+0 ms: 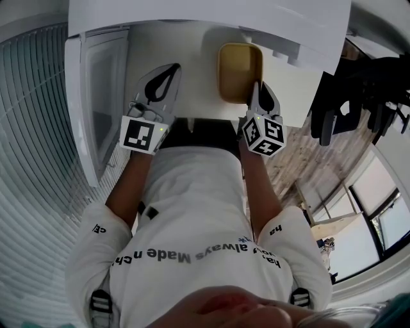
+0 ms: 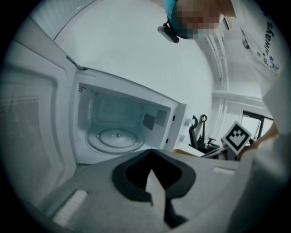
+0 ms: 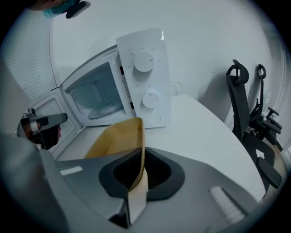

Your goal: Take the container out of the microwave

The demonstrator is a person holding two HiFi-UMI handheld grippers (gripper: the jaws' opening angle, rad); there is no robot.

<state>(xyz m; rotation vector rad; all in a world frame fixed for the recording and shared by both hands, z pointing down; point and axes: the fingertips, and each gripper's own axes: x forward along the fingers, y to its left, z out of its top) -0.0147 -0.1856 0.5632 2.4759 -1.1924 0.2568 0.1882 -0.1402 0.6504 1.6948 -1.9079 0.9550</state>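
Note:
The container (image 1: 239, 70) is a tan, shallow rectangular tub. It is outside the microwave (image 1: 192, 16), over the white table in front of it. My right gripper (image 1: 256, 88) is shut on its near wall, and in the right gripper view the tan wall (image 3: 113, 139) runs straight between that gripper's (image 3: 142, 157) jaws. I cannot tell whether the tub rests on the table. My left gripper (image 1: 170, 70) is to the tub's left, shut and holding nothing. In the left gripper view its tips (image 2: 150, 152) face the open microwave cavity, where only the glass turntable (image 2: 116, 136) lies.
The microwave door (image 1: 96, 96) stands swung open on the left. The control panel with two knobs (image 3: 145, 82) faces the right gripper. A white table (image 3: 200, 123) extends to the right. Black chair parts (image 3: 248, 113) stand past the table's right edge.

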